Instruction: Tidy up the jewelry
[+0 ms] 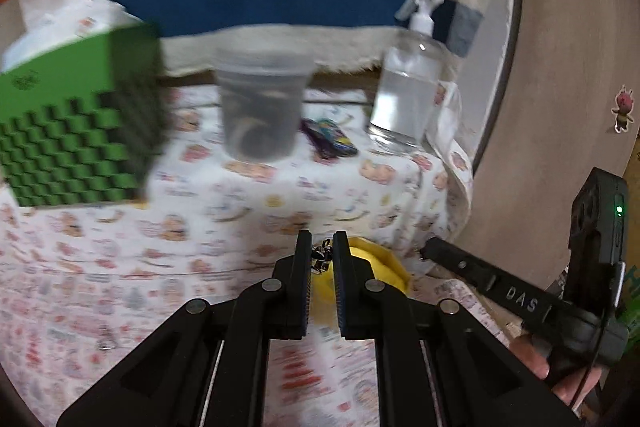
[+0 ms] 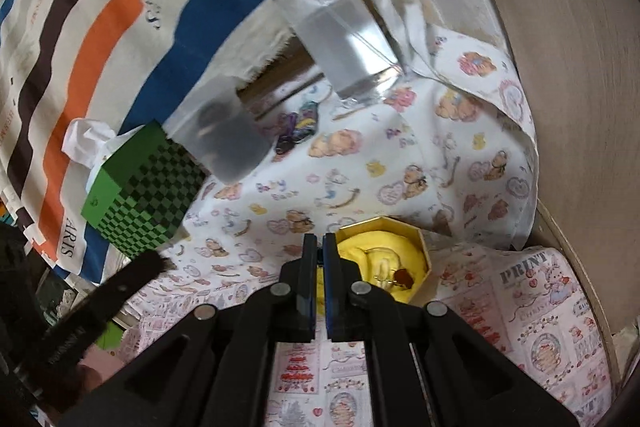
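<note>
Judging by the yellow box (image 2: pixel 384 259), little is done: one brown piece (image 2: pixel 404 277) lies inside, a small dark chain (image 1: pixel 321 255) is pinched by the left gripper (image 1: pixel 322 247) just beside it, and the right gripper (image 2: pixel 319 247) is closed with nothing seen in it.

Printed-cloth table (image 2: pixel 420 163) w/ green box (image 2: pixel 144 203), clear cup (image 1: pixel 260 107), spray bottle (image 1: pixel 404 87), yellow-lined jewelry box (image 2: pixel 420 247) (near edge).

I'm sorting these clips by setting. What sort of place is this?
Most likely a home, perhaps a bedroom or living corner: a table draped in a nursery-print cloth, a green tissue box, a clear spray bottle, and a striped "PARIS" towel hanging behind.
</note>
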`<state>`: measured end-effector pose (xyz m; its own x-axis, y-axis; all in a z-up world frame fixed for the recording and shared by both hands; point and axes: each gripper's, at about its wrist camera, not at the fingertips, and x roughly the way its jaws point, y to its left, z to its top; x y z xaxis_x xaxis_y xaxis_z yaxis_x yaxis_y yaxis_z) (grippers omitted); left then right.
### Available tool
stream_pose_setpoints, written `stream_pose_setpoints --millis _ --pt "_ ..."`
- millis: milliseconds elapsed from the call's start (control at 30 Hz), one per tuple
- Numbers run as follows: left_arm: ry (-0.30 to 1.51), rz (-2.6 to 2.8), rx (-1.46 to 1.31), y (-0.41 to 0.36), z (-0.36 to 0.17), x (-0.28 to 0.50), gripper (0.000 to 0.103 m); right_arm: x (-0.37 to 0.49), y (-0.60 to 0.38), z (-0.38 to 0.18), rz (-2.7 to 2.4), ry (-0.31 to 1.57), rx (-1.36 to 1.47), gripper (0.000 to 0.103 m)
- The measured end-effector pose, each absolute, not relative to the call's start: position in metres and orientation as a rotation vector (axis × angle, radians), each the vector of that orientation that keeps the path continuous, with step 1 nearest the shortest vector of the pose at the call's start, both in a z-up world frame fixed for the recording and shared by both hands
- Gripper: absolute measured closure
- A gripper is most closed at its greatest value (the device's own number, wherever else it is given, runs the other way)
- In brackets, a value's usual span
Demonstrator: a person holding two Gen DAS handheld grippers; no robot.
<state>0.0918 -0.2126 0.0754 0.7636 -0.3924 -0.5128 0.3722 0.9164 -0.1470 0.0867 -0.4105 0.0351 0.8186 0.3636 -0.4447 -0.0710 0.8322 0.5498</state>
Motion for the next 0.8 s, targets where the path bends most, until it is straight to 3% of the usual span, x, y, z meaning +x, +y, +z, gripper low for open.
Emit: stream_pose_setpoints --millis 800 --pt "0.726 -0.523 -0.033 -0.252 0.000 0.138 0.094 0.116 -0.424 -0.003 0.266 0.671 0.636 0.100"
